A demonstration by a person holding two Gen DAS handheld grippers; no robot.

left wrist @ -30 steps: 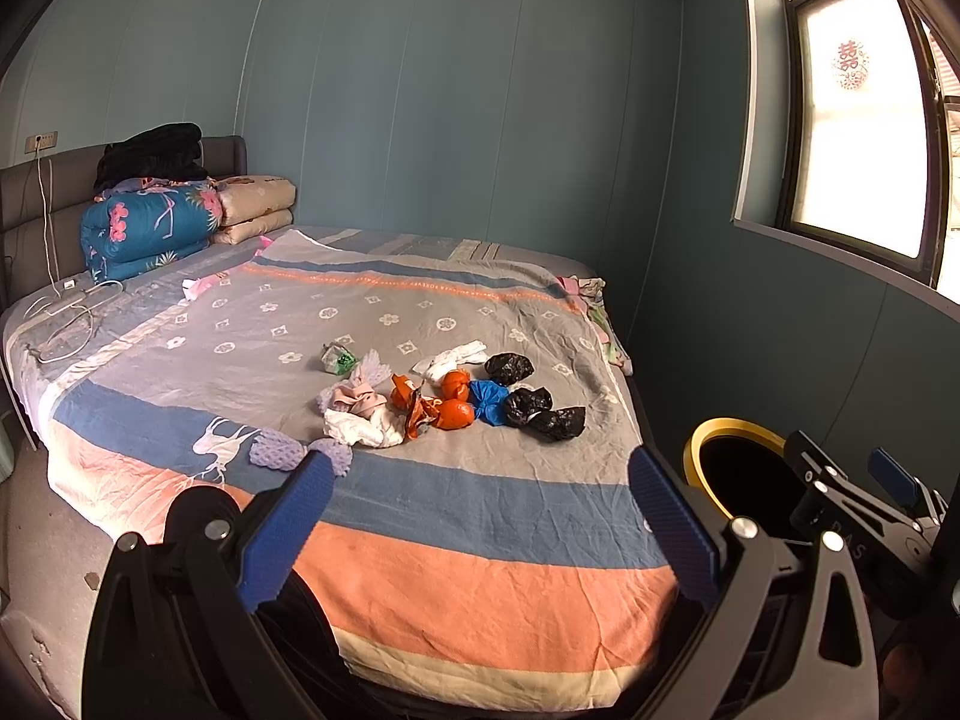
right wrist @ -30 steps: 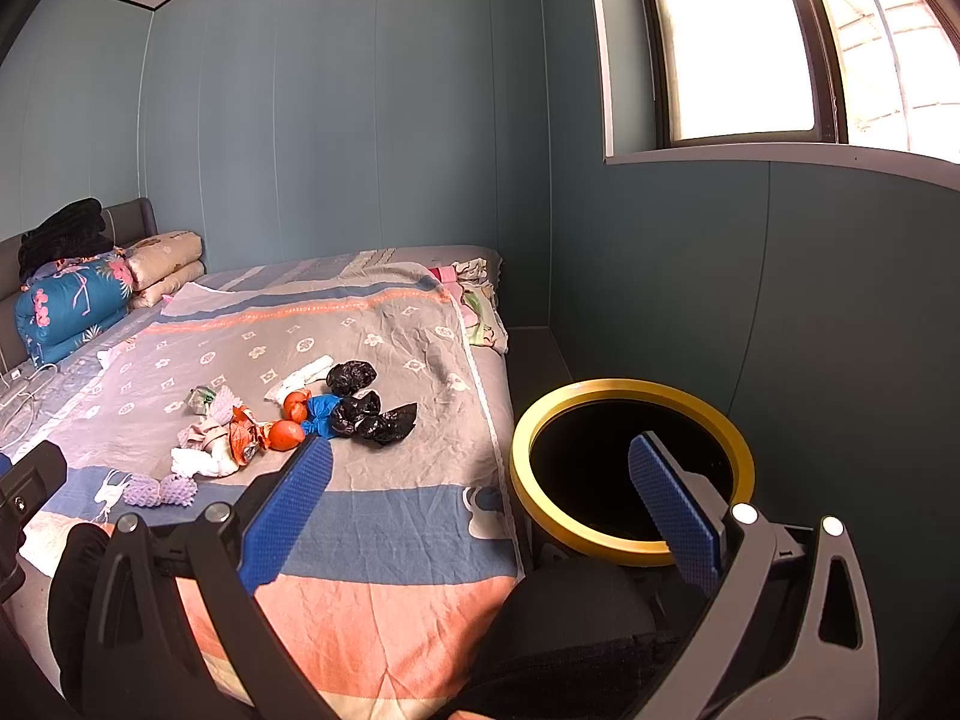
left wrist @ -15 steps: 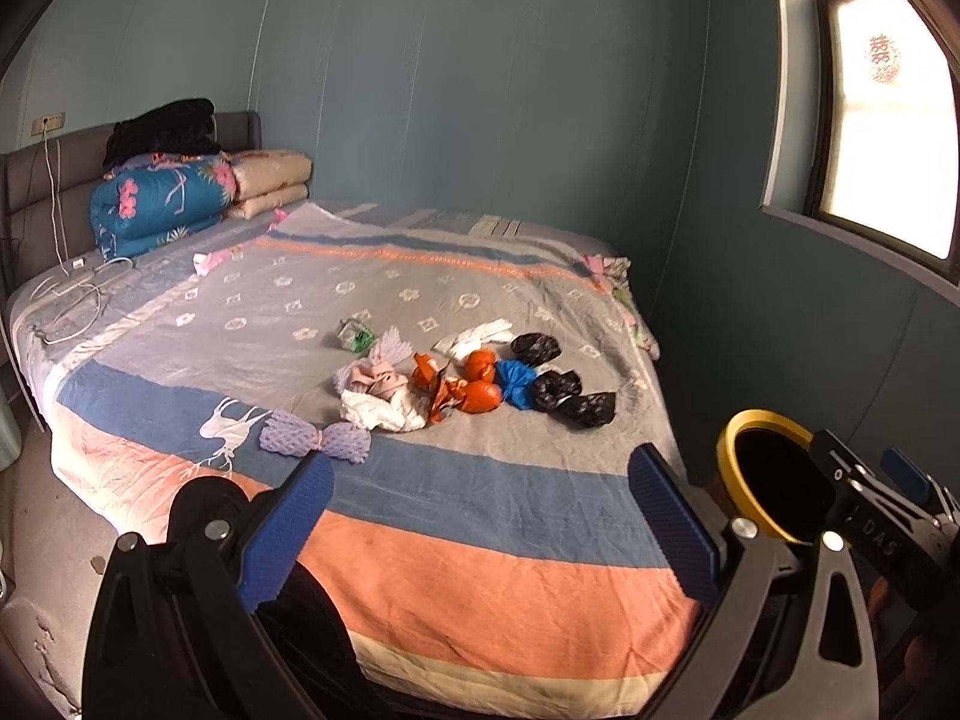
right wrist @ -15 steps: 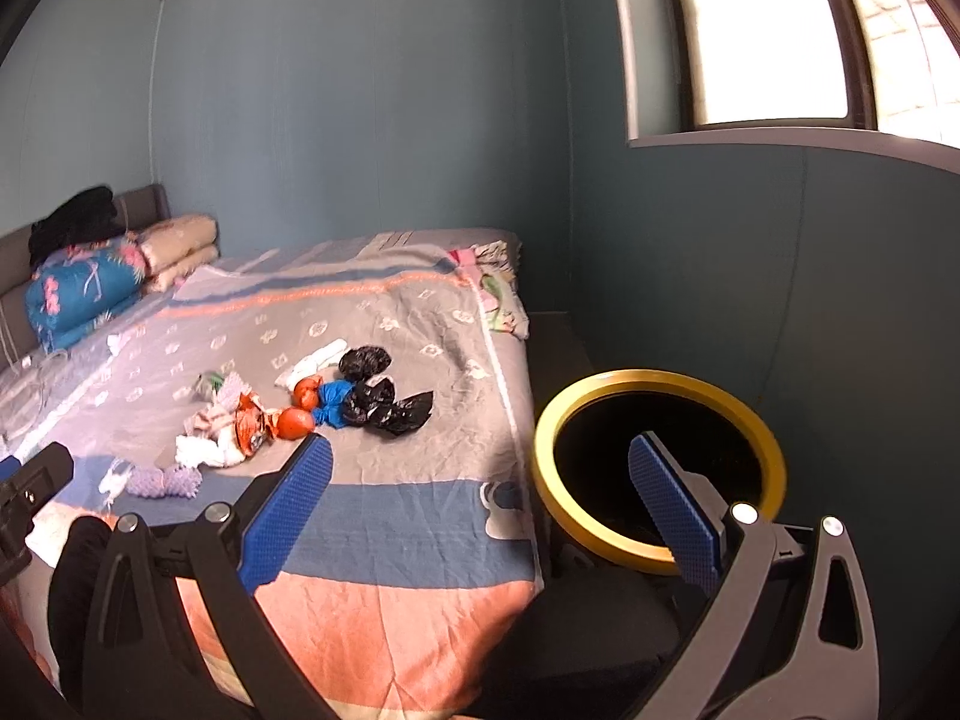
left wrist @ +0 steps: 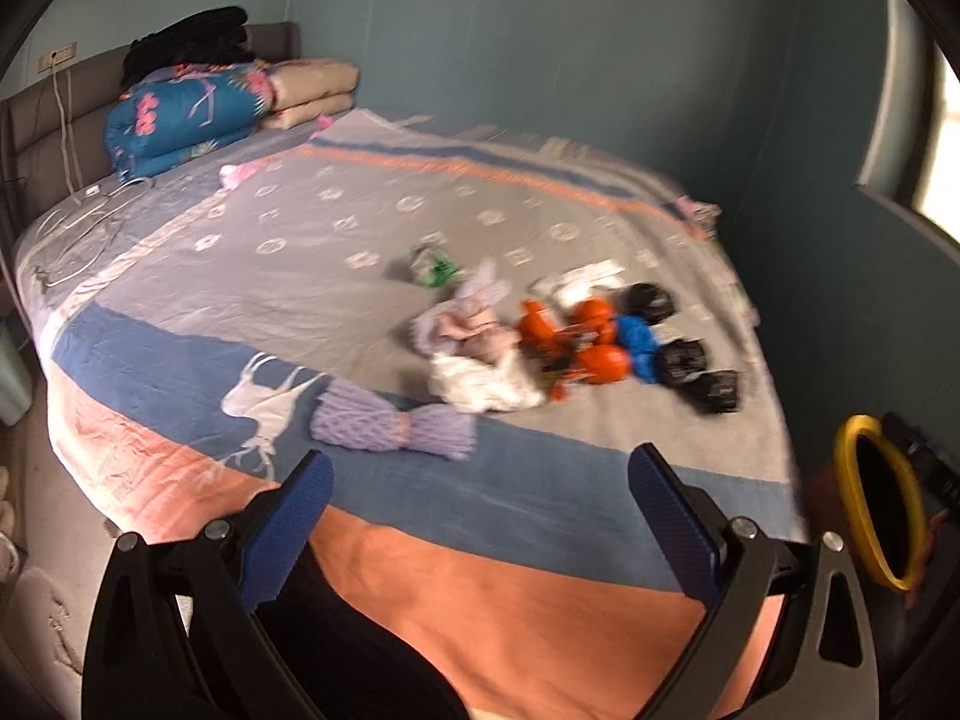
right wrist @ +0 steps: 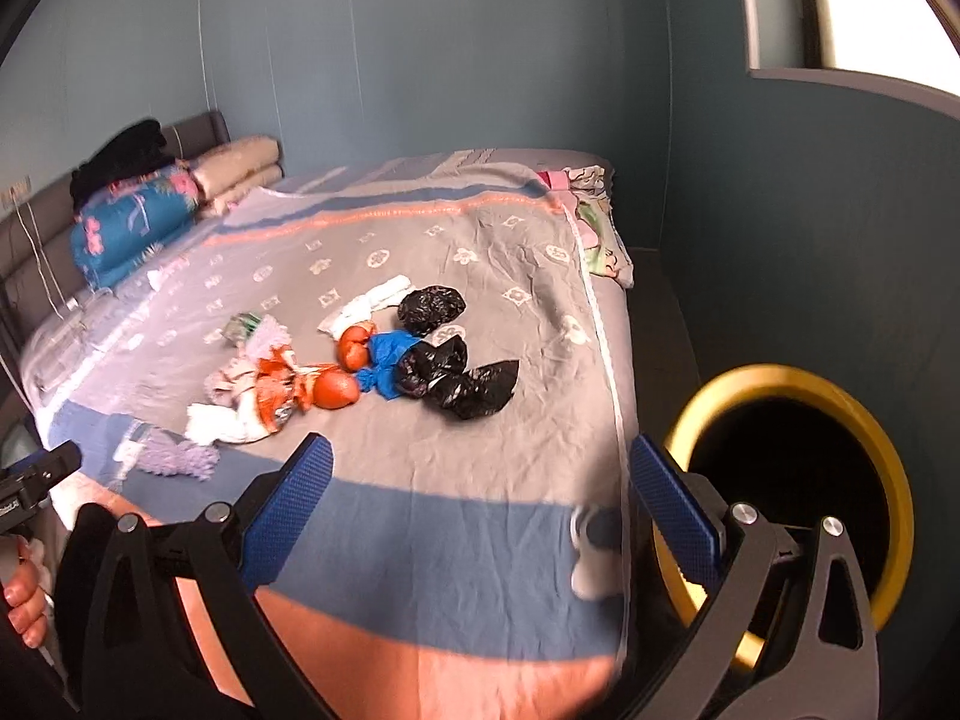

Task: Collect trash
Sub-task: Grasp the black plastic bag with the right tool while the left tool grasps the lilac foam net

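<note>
Scattered mid-bed: a cluster of trash on a striped, patterned bedspread (left wrist: 540,492), well apart from both tools. Nothing collected yet, judging by the pile.

Nearest, at the cluster's left: purple foam netting (left wrist: 390,426), pinched at the middle like a bow; likely feather-light and springy, best gripped at that narrow waist. Just beyond: crumpled white and pink tissue (left wrist: 480,360), soft, compressible, prone to tearing. To the right: orange crinkled wrappers (right wrist: 318,384), then a blue bag (right wrist: 384,360), then three knotted black plastic bags (right wrist: 468,387), glossy and wrinkled; probably slippery, so better seized by a bunched fold or knot. Farther back: a small green-and-white scrap (left wrist: 435,267) and a white paper strip (right wrist: 372,303).

Off the bed's right edge: a round black bin with yellow rim (right wrist: 780,375), mouth open.

Left hand-held gripper (left wrist: 480,510) hovering near the bed's foot, blue pads spread wide, holding nothing. Right hand-held gripper (right wrist: 480,504) likewise spread and bare, bin just beside it.
</note>
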